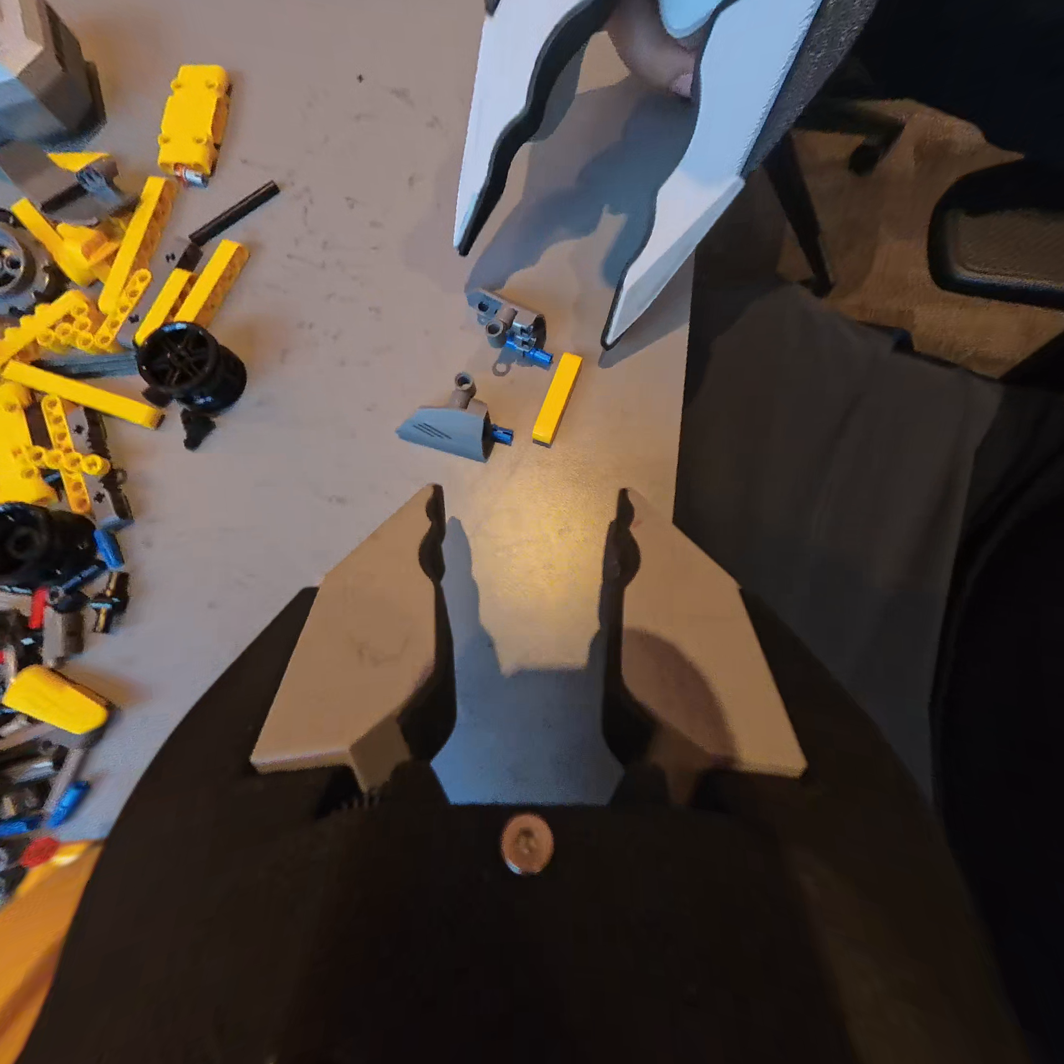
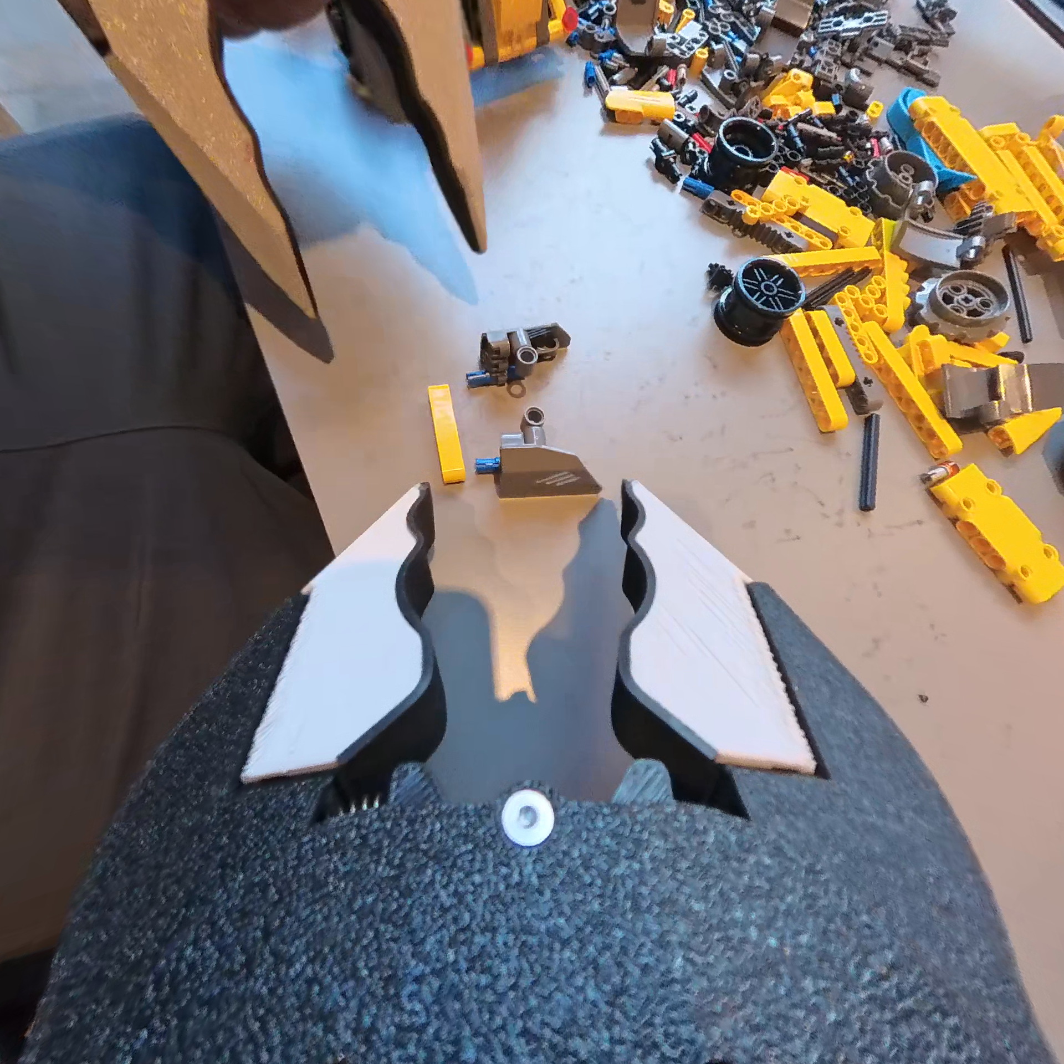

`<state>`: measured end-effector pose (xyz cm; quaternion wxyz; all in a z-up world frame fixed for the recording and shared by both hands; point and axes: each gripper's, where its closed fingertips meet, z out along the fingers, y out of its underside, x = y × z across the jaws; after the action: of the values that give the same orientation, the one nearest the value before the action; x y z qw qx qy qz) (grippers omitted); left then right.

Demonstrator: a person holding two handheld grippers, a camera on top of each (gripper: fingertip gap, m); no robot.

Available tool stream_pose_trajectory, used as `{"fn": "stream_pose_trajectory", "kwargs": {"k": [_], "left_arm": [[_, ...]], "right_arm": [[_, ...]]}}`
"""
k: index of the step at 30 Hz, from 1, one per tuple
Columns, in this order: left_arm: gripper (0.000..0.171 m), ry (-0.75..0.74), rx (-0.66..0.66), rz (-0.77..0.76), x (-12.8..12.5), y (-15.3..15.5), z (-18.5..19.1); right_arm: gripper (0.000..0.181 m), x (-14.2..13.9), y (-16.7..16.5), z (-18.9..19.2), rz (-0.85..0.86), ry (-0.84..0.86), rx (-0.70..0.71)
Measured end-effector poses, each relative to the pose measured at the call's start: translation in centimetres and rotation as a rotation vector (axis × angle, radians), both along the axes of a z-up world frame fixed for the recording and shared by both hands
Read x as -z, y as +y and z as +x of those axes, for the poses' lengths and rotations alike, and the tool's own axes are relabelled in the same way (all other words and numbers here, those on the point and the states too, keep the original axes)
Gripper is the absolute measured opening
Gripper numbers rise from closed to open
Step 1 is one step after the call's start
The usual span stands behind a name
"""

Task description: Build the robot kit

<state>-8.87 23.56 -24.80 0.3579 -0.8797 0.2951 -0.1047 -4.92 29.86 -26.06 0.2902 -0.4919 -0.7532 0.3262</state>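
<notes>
Both grippers gaped wide, empty. Right gripper [image 2: 525, 489] sat just near of grey wedge piece [image 2: 544, 469]; left gripper [image 1: 527, 495] farther off.

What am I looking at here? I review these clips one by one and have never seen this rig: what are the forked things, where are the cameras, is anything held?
There is no robot: a person holds a two-finger gripper in each hand, with a camera on each looking along its fingers. The left wrist view shows the left gripper at the bottom and the right one opposite, at the top. The right wrist view shows the right gripper, with the left one opposite. Both are open and hold nothing. Between them, on the table near its edge, lie a yellow bar, a grey wedge and a small grey assembly. A pile of yellow, black and grey building pieces lies off to one side.
</notes>
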Motion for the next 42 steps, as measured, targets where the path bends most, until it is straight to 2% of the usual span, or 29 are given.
{"fn": "stream_pose_trajectory", "kwargs": {"k": [3,6,12,22,30,35,38,42], "left_arm": [[0.059,-0.056,-0.035,0.043,0.4,-0.6,0.4],[0.061,-0.031,-0.066,0.064,1.1,-0.4,-0.3],[0.064,-0.067,0.008,0.003,2.4,0.5,0.0],[0.057,-0.095,0.080,-0.012,2.4,1.6,1.1],[0.056,-0.070,0.089,0.002,2.4,1.2,1.3],[0.057,-0.102,0.015,0.011,2.1,1.8,0.6],[0.047,-0.075,-0.062,0.092,1.3,2.2,-0.2],[0.057,-0.035,-0.157,0.163,0.7,2.4,-1.2]], "right_arm": [[0.065,-0.2,0.2,0.0,-0.015,0.011,0.016],[0.066,0.3,0.0,0.2,-0.039,-0.034,0.016],[0.066,1.0,-0.4,0.4,-0.041,-0.081,0.002],[0.060,1.3,-1.0,0.0,-0.087,-0.119,-0.037],[0.059,0.3,-0.7,-0.1,-0.120,-0.057,-0.018],[0.058,-0.1,-0.4,-0.2,-0.108,-0.025,0.001],[0.059,-0.2,-0.3,-0.2,-0.104,-0.017,0.009],[0.060,-0.4,-0.1,-0.3,-0.103,-0.001,0.024]]}}
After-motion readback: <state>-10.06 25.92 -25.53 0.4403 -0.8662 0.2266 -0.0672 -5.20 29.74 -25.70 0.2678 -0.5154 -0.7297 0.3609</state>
